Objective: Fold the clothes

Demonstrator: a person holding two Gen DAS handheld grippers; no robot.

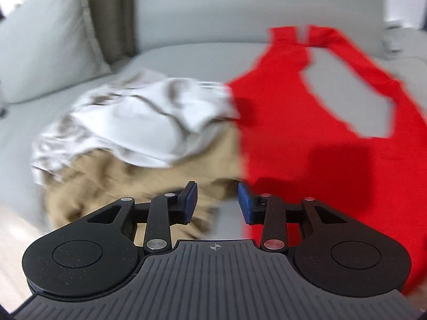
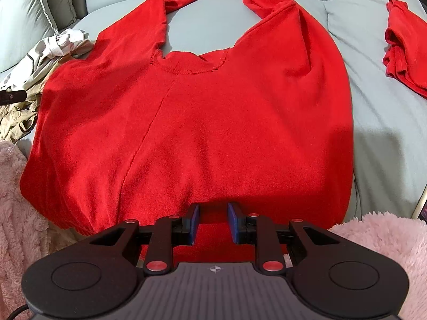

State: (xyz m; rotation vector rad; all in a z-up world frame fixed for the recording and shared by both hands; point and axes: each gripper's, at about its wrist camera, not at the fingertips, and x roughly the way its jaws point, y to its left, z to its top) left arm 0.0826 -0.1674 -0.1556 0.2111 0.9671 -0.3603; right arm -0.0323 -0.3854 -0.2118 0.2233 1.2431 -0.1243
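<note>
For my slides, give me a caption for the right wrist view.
Right gripper open over the hem of a red sweater spread flat on a grey sofa.

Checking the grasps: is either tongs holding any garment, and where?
Nothing: left tongs open, empty; right tongs open above the red knitted sweater's hem.

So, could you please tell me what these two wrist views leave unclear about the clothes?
- Left wrist view: motion blur smears the white garment and tan garment; their type is unreadable.
- Right wrist view: the red sweater hem is hidden behind the right gripper, so whether its fingers pinch cloth cannot be told.
- Right wrist view: the second red garment is cut off by the right edge.
</note>
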